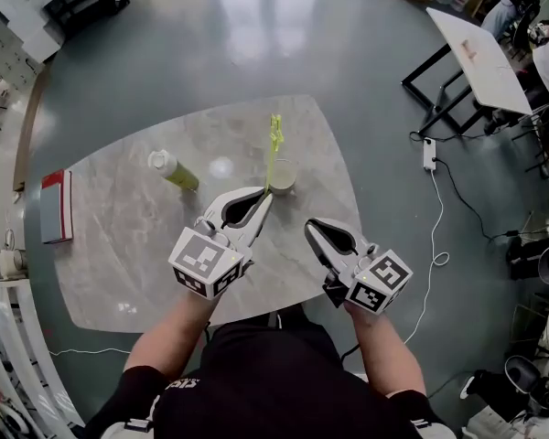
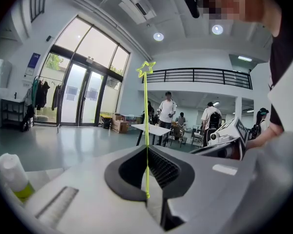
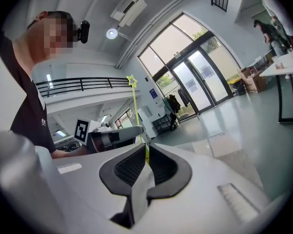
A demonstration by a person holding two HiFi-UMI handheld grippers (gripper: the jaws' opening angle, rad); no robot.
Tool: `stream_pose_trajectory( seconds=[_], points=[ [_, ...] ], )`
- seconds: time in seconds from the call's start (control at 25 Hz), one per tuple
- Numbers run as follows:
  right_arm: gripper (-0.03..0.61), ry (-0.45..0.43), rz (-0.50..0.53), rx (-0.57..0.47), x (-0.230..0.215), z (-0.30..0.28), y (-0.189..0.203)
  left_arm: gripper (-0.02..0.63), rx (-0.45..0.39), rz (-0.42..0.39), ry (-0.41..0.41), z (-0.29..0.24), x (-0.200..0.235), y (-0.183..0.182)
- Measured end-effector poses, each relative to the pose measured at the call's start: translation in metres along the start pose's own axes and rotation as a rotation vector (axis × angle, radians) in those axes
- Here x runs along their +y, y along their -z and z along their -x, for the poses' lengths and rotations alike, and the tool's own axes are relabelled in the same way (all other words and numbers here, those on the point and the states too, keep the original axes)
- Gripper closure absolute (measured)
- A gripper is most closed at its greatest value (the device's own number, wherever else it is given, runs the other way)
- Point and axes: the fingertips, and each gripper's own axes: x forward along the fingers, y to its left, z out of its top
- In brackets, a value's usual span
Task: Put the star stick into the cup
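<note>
Pale marbled table [image 1: 119, 254] on a grey floor. Near its far edge, right of the middle: a cup [image 1: 283, 177], upright and open. Left of the cup and well apart, a bottle [image 1: 173, 169] standing with its white cap on top. Same bottle [image 2: 11, 176] low at the left of the left gripper view. By the left edge, a red and grey book [image 1: 57, 206], lying flat.

Left gripper [image 1: 267, 193] over the table's middle, tips just beside the cup's near-left rim. Closed tight on a thin yellow-green stick [image 1: 274, 150]. Stick upright, star on top, not in the cup. Impossible to tell from the head view whether touching the cup's rim or just clear of it. In the left gripper view, the same grip: left gripper [image 2: 147, 152] pinched on the stick [image 2: 146, 116], lower end hanging a little below the pinch, star high against the ceiling.

Right gripper [image 1: 309, 230] to the right, closer to the table's near edge, apart from cup and stick. In the right gripper view, right gripper [image 3: 146, 149] closed with nothing held. Beyond its tips, the stick [image 3: 135, 112] in the other gripper.
</note>
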Motion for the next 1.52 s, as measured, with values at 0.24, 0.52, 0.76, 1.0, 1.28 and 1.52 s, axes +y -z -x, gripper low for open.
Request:
stream_pose_trajectory(
  seconds=[0.24, 0.52, 0.76, 1.0, 1.28, 1.52],
  points=[
    [0.543, 0.017, -0.06, -0.007, -0.04, -0.015, 0.017, 0.607, 0.001, 0.026, -0.002, -0.036, 0.023, 0.019],
    [0.543, 0.018, -0.103, 0.025, -0.063, -0.036, 0.032, 0.607, 0.034, 0.057, 0.015, -0.072, 0.039, 0.048],
    [0.543, 0.011, -0.13, 0.046, -0.073, -0.055, 0.036, 0.607, 0.038, 0.096, 0.021, -0.097, 0.054, 0.07],
    [0.545, 0.018, -0.149, 0.06, -0.077, -0.059, 0.043, 0.607, 0.052, 0.094, 0.06, -0.114, 0.061, 0.094],
    [0.546, 0.046, -0.184, 0.076, -0.082, -0.046, 0.052, 0.607, 0.096, 0.135, 0.046, -0.122, 0.071, 0.121],
    [0.548, 0.053, -0.194, 0.067, -0.079, -0.039, 0.05, 0.607, 0.127, 0.13, 0.043, -0.122, 0.069, 0.135]
  ],
)
